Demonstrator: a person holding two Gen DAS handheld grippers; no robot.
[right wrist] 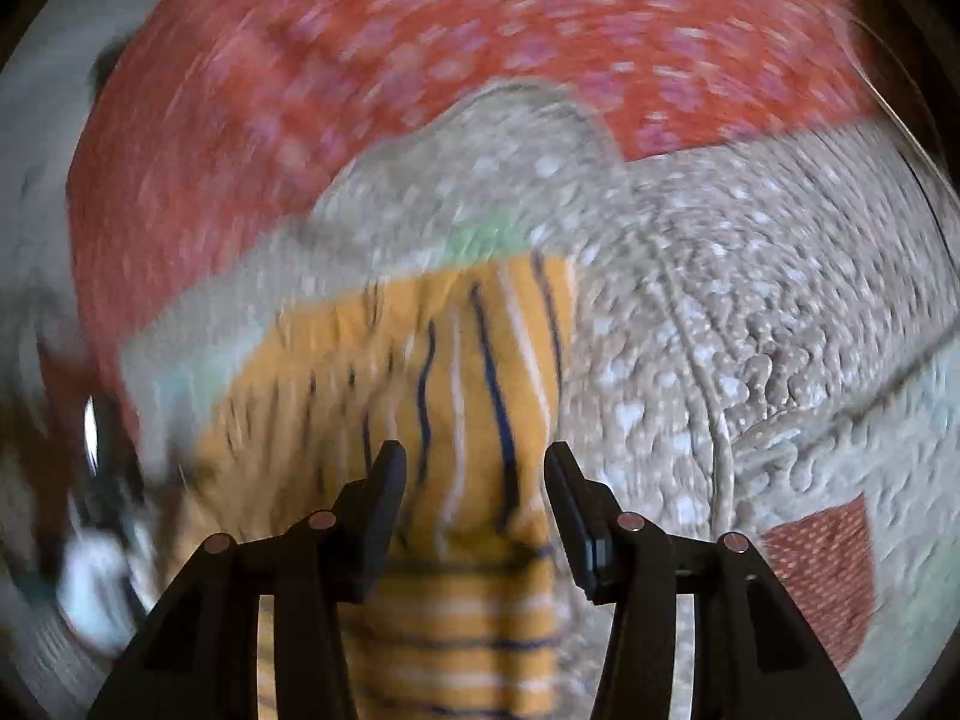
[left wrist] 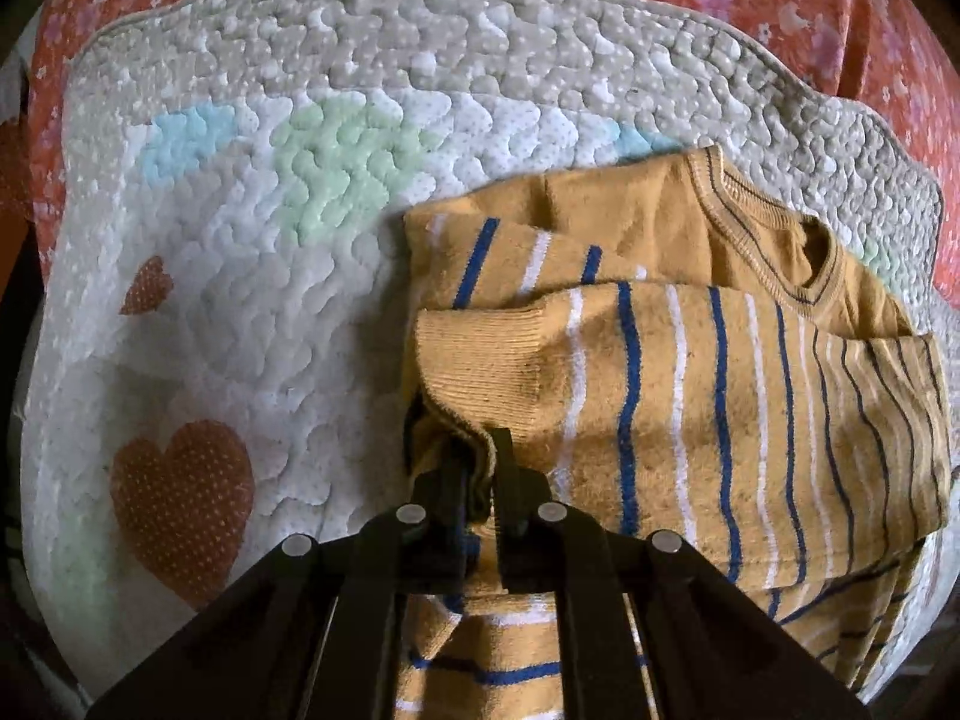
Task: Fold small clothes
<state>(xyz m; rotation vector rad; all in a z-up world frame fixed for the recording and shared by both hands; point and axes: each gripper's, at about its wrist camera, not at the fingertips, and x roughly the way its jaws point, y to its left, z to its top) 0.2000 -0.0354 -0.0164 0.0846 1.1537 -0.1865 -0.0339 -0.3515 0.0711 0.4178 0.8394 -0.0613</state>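
A small mustard-yellow sweater (left wrist: 690, 396) with blue and white stripes lies partly folded on a quilted mat (left wrist: 252, 312), its neck opening at the upper right. My left gripper (left wrist: 480, 456) is shut on the sweater's ribbed cuff edge, and striped cloth hangs below the fingers. In the blurred right wrist view the same sweater (right wrist: 456, 384) lies under and ahead of my right gripper (right wrist: 474, 462), which is open and empty just above the cloth.
The mat has red hearts (left wrist: 180, 498) and pale green and blue patches, and lies on an orange floral bedsheet (left wrist: 810, 6). In the right wrist view the mat (right wrist: 750, 312) spreads to the right, with the sheet (right wrist: 360, 60) behind.
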